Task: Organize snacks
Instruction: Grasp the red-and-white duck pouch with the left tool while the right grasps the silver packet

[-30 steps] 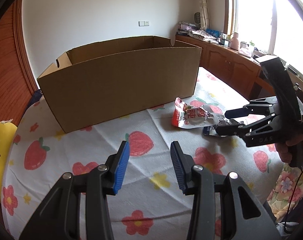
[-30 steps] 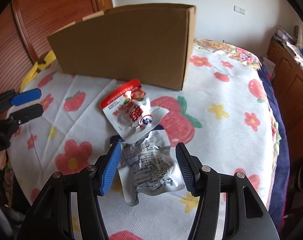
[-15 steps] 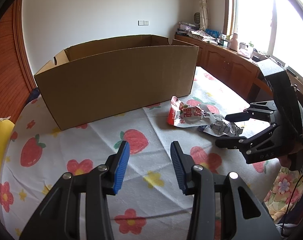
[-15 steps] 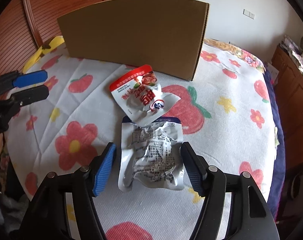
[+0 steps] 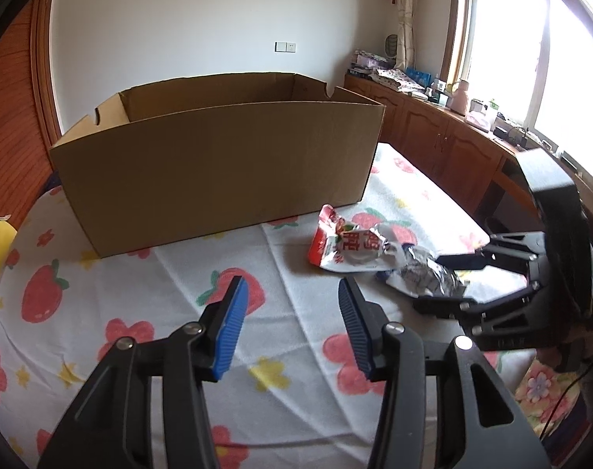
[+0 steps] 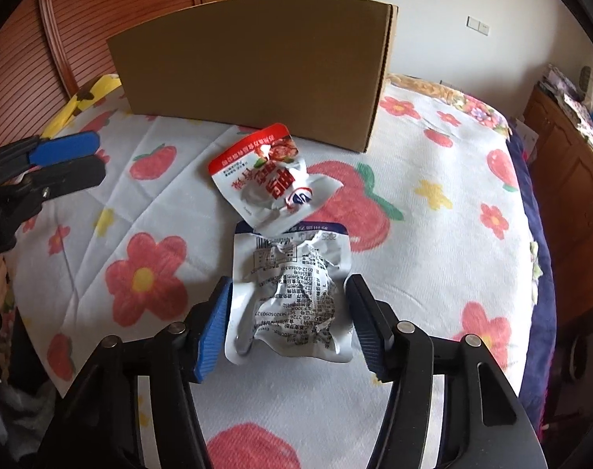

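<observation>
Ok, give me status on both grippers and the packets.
Left gripper opening, nothing between. Right gripper closing around crumpled silver foil packet, pads not yet pressing. Red-and-white snack pouch overlaps its far edge.

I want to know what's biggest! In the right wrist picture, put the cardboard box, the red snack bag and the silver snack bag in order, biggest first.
1. cardboard box
2. silver snack bag, though it lies nearest the camera, so its lead is unsure
3. red snack bag

Bright window daylight, fisheye-warped edges
</observation>
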The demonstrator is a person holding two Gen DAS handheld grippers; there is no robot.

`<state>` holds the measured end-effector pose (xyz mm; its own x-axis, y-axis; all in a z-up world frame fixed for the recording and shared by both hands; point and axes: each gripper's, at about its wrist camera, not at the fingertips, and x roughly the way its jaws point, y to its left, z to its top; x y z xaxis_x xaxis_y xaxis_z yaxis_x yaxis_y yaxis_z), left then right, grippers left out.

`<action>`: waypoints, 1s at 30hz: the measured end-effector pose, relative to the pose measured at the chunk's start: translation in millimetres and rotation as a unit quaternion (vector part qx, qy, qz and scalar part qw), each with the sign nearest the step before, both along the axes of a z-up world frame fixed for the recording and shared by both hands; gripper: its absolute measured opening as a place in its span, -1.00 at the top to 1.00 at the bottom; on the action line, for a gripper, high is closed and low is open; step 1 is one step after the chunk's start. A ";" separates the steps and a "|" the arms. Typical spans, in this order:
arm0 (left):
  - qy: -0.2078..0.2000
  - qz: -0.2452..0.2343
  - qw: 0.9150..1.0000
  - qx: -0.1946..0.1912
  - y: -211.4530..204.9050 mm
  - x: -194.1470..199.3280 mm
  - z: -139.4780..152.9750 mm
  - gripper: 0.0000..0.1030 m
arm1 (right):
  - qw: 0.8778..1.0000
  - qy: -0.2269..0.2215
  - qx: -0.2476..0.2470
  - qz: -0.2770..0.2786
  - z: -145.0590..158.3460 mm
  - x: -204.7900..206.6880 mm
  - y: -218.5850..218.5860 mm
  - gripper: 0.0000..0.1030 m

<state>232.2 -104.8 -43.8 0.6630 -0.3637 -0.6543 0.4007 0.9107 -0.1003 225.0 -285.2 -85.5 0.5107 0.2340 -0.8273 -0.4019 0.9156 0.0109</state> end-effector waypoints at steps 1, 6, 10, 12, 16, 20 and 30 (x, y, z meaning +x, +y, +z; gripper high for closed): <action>0.000 -0.002 1.000 0.000 -2.5 1.5 0.1 0.06 | 1.000 0.000 -0.003 0.000 0.6 -2.2 -0.5 -0.11; 0.008 -0.019 1.000 -0.001 -24.9 12.6 0.0 0.05 | 1.000 -0.001 0.003 -0.002 2.5 -14.6 -9.1 -0.11; 0.012 -0.040 0.999 0.002 -44.2 20.3 0.5 0.04 | 1.000 -0.013 -0.013 -0.010 1.6 -21.4 -15.7 -0.12; 0.013 -0.048 0.999 0.007 -53.8 26.2 1.5 0.04 | 1.000 -0.016 -0.012 -0.011 1.8 -23.8 -18.7 -0.12; 0.025 -0.063 0.998 0.019 -69.8 40.6 -2.4 0.04 | 1.000 -0.020 0.006 -0.012 -0.2 -27.1 -26.2 -0.14; 0.043 -0.078 0.996 0.032 -82.7 53.8 -7.4 0.03 | 1.000 -0.029 0.008 -0.010 -1.2 -30.2 -27.2 -0.15; 0.069 -0.087 0.991 0.073 -103.7 74.1 -20.5 0.03 | 0.998 -0.051 0.020 -0.008 -2.9 -38.3 -30.8 -0.15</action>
<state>306.3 -208.5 -64.3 0.4993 -0.3599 -0.7882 0.5454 0.8373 -0.0368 186.7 -316.0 -88.4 0.5951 0.2568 -0.7616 -0.3886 0.9214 0.0070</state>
